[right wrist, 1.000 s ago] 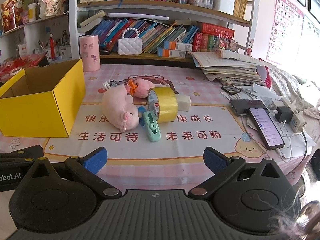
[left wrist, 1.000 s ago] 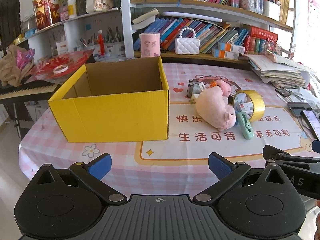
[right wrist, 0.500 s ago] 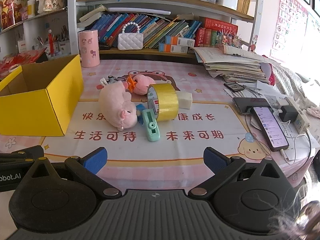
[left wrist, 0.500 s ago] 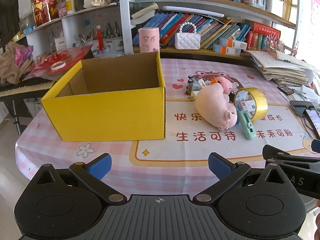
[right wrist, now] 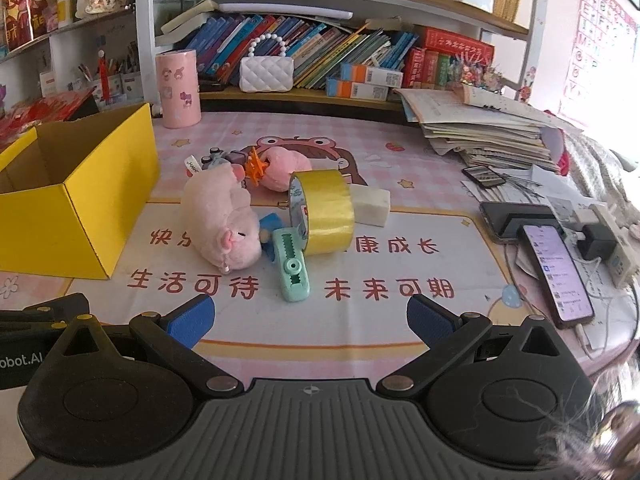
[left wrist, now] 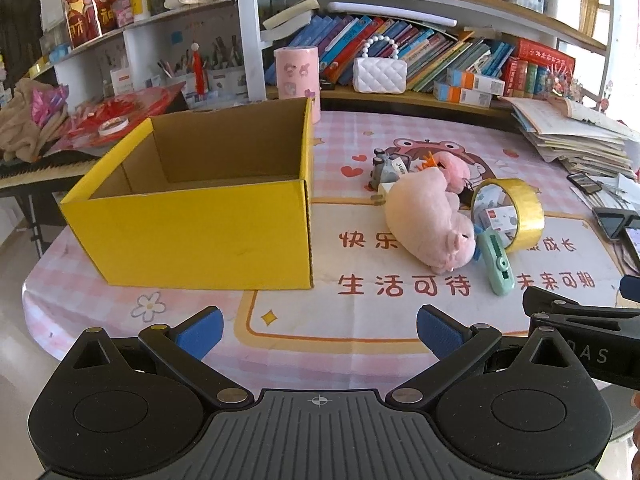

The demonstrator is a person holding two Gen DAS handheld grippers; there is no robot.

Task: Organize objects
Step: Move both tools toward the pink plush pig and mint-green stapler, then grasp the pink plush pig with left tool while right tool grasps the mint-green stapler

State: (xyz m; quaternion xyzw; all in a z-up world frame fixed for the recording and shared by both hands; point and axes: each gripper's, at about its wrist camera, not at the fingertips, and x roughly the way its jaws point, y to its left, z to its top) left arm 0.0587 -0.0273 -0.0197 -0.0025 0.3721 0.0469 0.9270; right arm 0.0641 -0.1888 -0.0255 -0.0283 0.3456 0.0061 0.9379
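Observation:
An open yellow cardboard box (left wrist: 192, 236) (right wrist: 60, 216) stands on the left of the table, with nothing showing inside. To its right lies a heap: a pink plush pig (left wrist: 430, 220) (right wrist: 224, 224), a roll of yellow tape (left wrist: 520, 212) (right wrist: 326, 212) on edge, a mint green clip (left wrist: 496, 260) (right wrist: 292, 270), a white block (right wrist: 372, 206), a smaller pink plush (right wrist: 280, 168) and a grey toy (left wrist: 382, 168). My left gripper (left wrist: 318, 330) hovers open over the front table edge. My right gripper (right wrist: 310, 320) is open beside it, short of the clip.
A pink cylinder (right wrist: 178, 88) and a white quilted purse (right wrist: 266, 70) stand at the back by the bookshelf. Stacked papers (right wrist: 488, 128), phones (right wrist: 556, 272) and a charger (right wrist: 600, 240) crowd the table's right side. The checked tablecloth (left wrist: 360, 132) covers a round table.
Both grippers have risen and tipped a little, so the box and the heap sit lower and nearer in both views. Nothing on the table has moved.

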